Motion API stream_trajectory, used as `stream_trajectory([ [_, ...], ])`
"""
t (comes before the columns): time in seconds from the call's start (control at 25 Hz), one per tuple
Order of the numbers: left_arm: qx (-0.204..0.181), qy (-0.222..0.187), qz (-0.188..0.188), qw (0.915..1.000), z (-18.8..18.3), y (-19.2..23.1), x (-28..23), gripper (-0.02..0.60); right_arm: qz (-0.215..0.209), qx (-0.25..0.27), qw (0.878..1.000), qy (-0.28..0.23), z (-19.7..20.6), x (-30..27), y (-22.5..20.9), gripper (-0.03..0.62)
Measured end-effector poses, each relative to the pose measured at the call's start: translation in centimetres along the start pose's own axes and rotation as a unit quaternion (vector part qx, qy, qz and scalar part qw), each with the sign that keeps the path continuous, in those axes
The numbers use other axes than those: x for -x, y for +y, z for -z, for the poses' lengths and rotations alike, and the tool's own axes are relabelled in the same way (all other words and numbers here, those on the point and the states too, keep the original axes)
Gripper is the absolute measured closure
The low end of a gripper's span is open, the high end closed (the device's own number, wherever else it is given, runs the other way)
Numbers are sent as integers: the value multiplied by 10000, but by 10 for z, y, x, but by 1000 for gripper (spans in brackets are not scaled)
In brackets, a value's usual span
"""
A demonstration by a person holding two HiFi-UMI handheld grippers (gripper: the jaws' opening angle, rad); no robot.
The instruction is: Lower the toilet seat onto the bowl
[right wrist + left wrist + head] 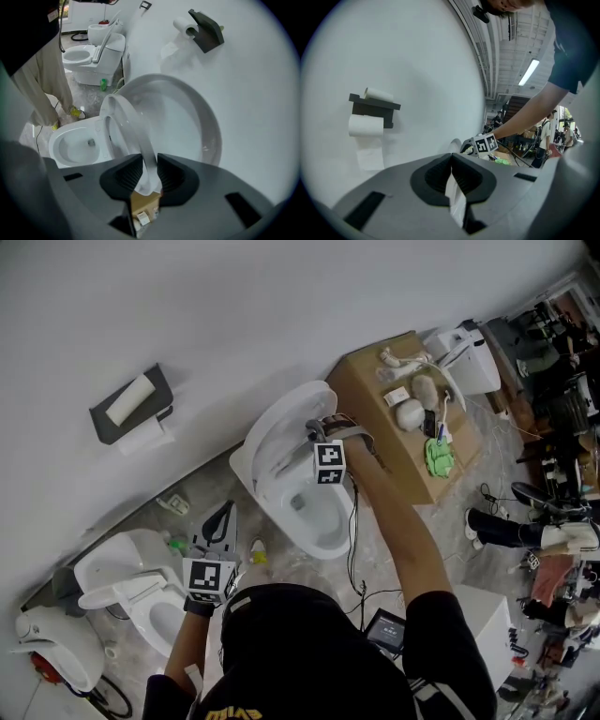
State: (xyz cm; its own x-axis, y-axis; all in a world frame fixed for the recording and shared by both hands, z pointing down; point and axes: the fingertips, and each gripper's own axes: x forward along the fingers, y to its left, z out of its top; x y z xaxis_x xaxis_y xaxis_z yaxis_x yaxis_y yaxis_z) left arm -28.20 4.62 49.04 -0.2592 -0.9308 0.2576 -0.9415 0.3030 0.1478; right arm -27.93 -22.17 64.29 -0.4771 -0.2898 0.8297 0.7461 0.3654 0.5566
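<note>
The white toilet's seat (129, 126) stands raised and tilted forward off the lid (187, 117), which leans against the wall. The bowl (77, 140) lies open below it. My right gripper (149, 171) is shut on the seat's rim, with a pad against each face. In the head view that gripper (314, 432) is at the upper edge of the seat (281, 442), above the bowl (319, 512). My left gripper (225, 512) hangs to the left of the toilet, away from it. Its jaws (451, 161) are shut and hold nothing.
A cardboard box (394, 427) with several small items stands right of the toilet. A second toilet (141, 587) is at the lower left. A toilet-paper holder (131, 404) hangs on the wall. Cables run over the floor, and a white cabinet (469, 615) stands near my right arm.
</note>
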Motion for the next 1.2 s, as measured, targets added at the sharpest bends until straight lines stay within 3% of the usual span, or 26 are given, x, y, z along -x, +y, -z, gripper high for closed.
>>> stream_trajectory([
  [0.48,-33,23,130,9999,3,-12,-6,569,144,58,9999,44,0,3,2,519],
  [0.72,-38,26,146,9999,5,-18,-5,569,133,-840,9964,-21,1,4,3,510],
  [1.2,54,-35,347,9994,4,-33,-2,569,117,-967,9952,50,7,15,22,505],
])
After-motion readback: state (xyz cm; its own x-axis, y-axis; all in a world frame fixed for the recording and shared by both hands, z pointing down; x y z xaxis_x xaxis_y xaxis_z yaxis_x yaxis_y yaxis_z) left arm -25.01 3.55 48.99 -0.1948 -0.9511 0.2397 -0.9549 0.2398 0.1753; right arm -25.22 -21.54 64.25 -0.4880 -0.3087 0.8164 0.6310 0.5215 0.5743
